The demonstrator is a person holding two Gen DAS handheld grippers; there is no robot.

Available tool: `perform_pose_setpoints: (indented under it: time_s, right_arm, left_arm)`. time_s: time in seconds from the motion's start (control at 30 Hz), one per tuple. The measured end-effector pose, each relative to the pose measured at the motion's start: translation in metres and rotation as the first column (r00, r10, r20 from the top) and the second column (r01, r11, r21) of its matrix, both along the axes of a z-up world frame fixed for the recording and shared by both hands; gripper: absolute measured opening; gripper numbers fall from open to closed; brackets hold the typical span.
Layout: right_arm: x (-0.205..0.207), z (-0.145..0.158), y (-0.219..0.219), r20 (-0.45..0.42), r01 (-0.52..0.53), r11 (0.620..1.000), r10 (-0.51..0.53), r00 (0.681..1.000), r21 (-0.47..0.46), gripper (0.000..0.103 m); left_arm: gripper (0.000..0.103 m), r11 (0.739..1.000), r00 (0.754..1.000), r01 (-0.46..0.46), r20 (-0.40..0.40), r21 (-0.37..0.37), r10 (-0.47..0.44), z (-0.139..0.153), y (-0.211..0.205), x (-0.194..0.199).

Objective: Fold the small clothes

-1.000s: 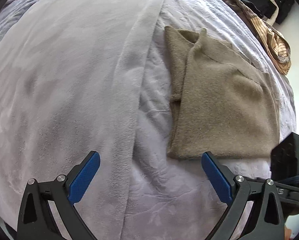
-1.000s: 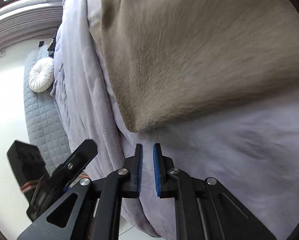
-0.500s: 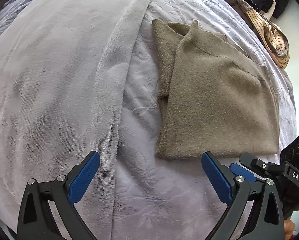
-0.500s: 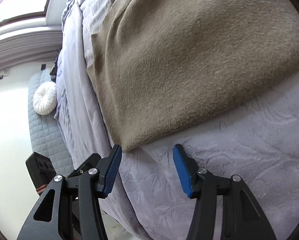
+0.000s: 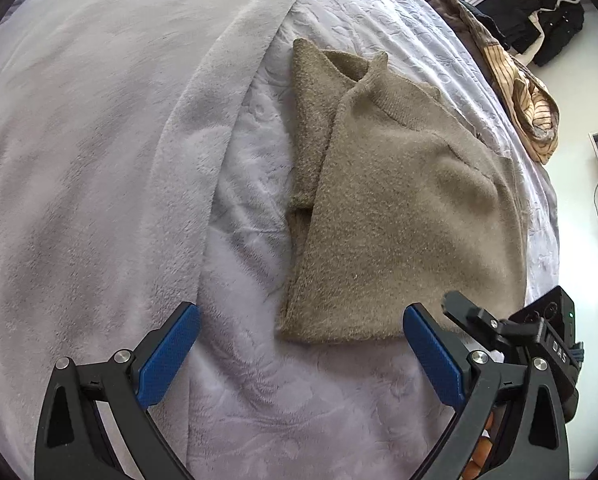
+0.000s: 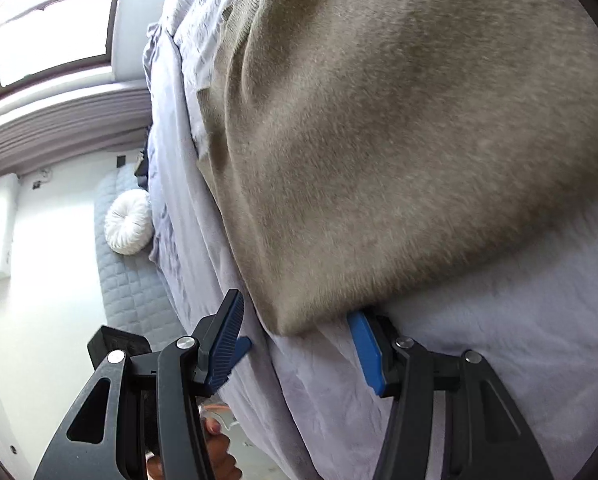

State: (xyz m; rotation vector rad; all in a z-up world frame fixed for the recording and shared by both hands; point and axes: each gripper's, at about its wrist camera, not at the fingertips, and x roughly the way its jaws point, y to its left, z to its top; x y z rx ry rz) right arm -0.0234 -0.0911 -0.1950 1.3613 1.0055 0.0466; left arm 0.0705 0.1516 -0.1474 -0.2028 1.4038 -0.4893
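Note:
An olive-brown knitted sweater (image 5: pixel 399 216) lies folded flat on the lilac bedspread (image 5: pixel 339 400), one sleeve edge showing along its left side. My left gripper (image 5: pixel 299 354) hovers open just short of the sweater's near edge, with nothing held. My right gripper (image 6: pixel 295 340) is also open at the sweater's (image 6: pixel 399 140) near corner. That corner lies between its fingers, and the right fingertip is tucked under the hem. The pads do not press on the cloth. In the left wrist view the right gripper (image 5: pixel 499 328) shows beside my right finger.
A pale fleece blanket (image 5: pixel 79 160) covers the bed's left half. Striped clothes (image 5: pixel 531 112) and dark clothes (image 5: pixel 539 20) are heaped at the far right edge. A white round cushion (image 6: pixel 129 228) rests on a quilted grey seat (image 6: pixel 127 288) beyond the bed, under a window (image 6: pixel 51 32).
The right gripper went from nearly shut to open and moved up to the sweater's corner, which now sits between its fingers. The left gripper has stayed about where it was.

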Motion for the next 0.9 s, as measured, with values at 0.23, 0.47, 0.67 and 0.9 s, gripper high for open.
perform_pose_setpoints:
  time_s: [0.23,0.47,0.67,0.9]
  right_arm:
    - [0.01,-0.017,-0.001,0.026,0.015,0.999,-0.016,1.0,0.039,0.058]
    - [0.019,-0.022,0.002,0.085,0.031,0.992,-0.041,0.996,0.119,0.032]
    - [0.027,-0.002,-0.003,0.147,0.02,0.989,-0.042,0.988,0.147,0.009]
    - [0.04,0.042,-0.016,0.257,-0.051,0.995,0.028,0.966,0.084,0.009]
  left_arm:
    - [0.102,1.0,1.0,-0.01,0.018,0.0,0.01,-0.007,-0.007,0.007]
    - [0.102,0.996,0.999,-0.034,0.02,-0.078,0.036,-0.007,-0.002,0.013]
    - [0.102,0.963,0.999,-0.034,-0.029,-0.268,0.028,0.0,0.006,0.03]
    - [0.102,0.899,0.991,0.042,-0.099,-0.435,-0.094,-0.014,-0.028,0.075]
